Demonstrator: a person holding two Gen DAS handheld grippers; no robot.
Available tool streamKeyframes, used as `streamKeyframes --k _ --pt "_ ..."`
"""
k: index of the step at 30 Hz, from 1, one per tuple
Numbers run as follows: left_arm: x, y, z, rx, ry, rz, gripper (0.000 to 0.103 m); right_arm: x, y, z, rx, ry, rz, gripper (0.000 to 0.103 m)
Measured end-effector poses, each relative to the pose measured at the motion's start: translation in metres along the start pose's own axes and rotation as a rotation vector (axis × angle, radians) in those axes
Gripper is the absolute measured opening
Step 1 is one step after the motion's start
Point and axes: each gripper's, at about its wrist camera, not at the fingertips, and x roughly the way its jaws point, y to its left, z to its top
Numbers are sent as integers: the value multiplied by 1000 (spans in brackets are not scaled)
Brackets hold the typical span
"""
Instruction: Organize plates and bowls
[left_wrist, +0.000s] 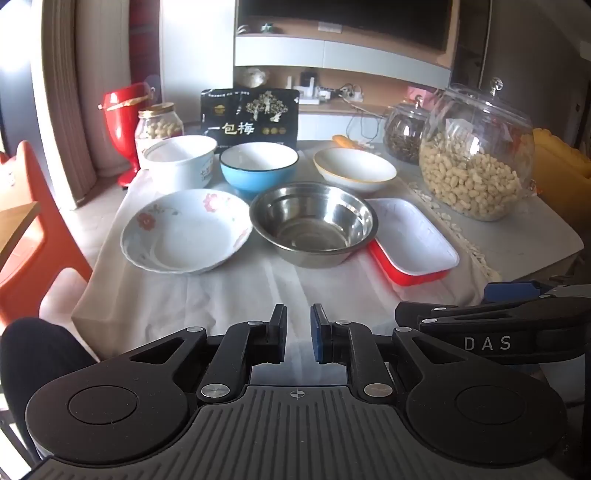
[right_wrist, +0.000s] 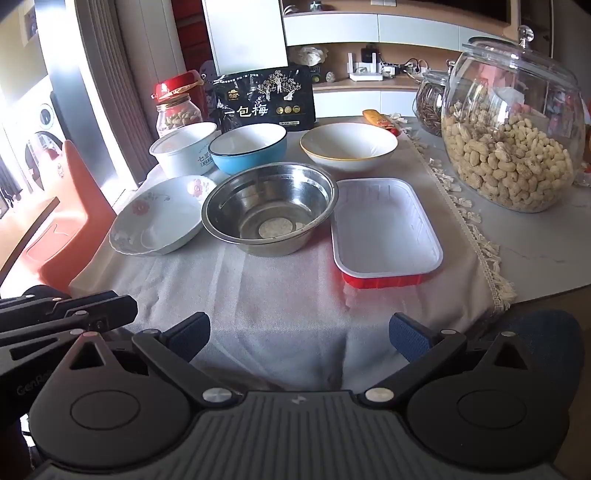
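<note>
1. The left tongs (left_wrist: 298, 338) hover low over the near edge of the cloth-covered desk (left_wrist: 229, 295), their blue-padded tips drawn almost together with nothing between them.
2. The right tongs (right_wrist: 299, 338) hang just beside them, spread wide and empty above the same bare cloth.
3. Directly ahead of both tongs sits a round stainless-steel bowl (left_wrist: 313, 225), touching a shallow white plate with pink flowers (left_wrist: 186, 230) on its left.
4. To the steel bowl's right lies a rectangular tray, red outside and white inside (right_wrist: 386, 230), closest to the right tongs.
5. Farther from the tongs stands a back row: a tall white ceramic bowl (left_wrist: 181, 160), a light-blue bowl with a white interior (left_wrist: 258, 166) and a white bowl with a yellow rim (left_wrist: 354, 170).
6. Beyond them stands a black snack bag with gold print (left_wrist: 249, 116); far to the right a large glass jar of peanuts (right_wrist: 511, 136).
</note>
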Motion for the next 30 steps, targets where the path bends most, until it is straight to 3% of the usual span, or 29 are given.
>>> streamKeyframes --k 30 --pt "3 2 -3 -19 45 17 17 0 3 0 -4 5 13 103"
